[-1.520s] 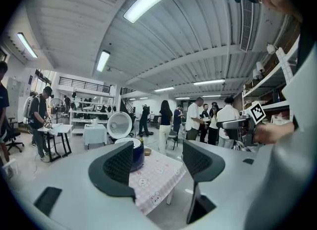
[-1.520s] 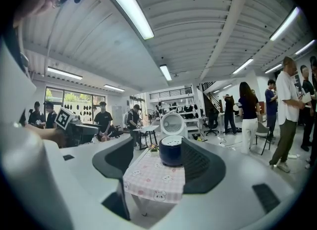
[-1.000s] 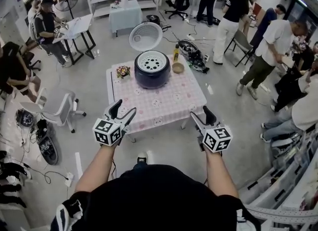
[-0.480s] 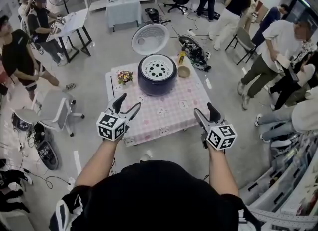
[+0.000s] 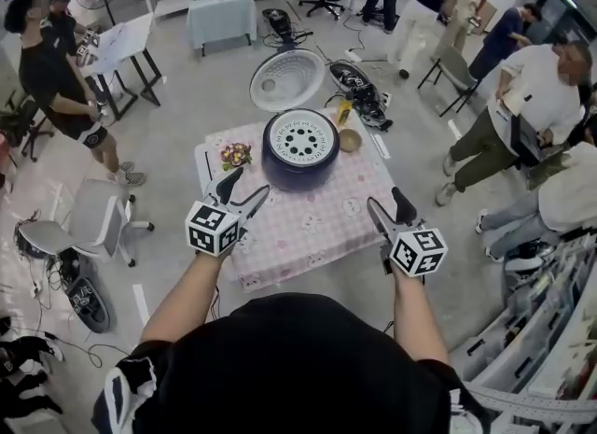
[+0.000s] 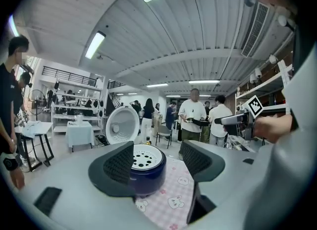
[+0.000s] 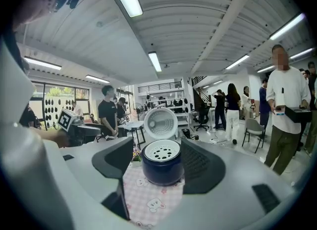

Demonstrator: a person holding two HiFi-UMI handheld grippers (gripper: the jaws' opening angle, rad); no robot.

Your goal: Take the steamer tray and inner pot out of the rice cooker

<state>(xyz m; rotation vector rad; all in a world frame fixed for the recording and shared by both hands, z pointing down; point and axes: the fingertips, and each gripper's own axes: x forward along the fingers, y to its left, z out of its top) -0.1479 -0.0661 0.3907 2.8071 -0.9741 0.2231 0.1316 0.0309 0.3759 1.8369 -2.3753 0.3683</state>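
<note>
So, your left gripper (image 5: pixel 248 186) and right gripper (image 5: pixel 387 201) hover at the near side of the checked table (image 5: pixel 326 231), both with jaws spread wide and nothing in them. The dark blue rice cooker (image 5: pixel 300 160) sits well ahead of both, toward the table's far side, with its lid (image 5: pixel 286 79) flipped up behind. The white holed steamer tray (image 5: pixel 300 136) rests in its top, and each gripper view frames the cooker between the jaws, untouched.

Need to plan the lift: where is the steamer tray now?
Head view: the steamer tray sits atop the open rice cooker, far middle of the table, between flowers and a bowl.
</note>
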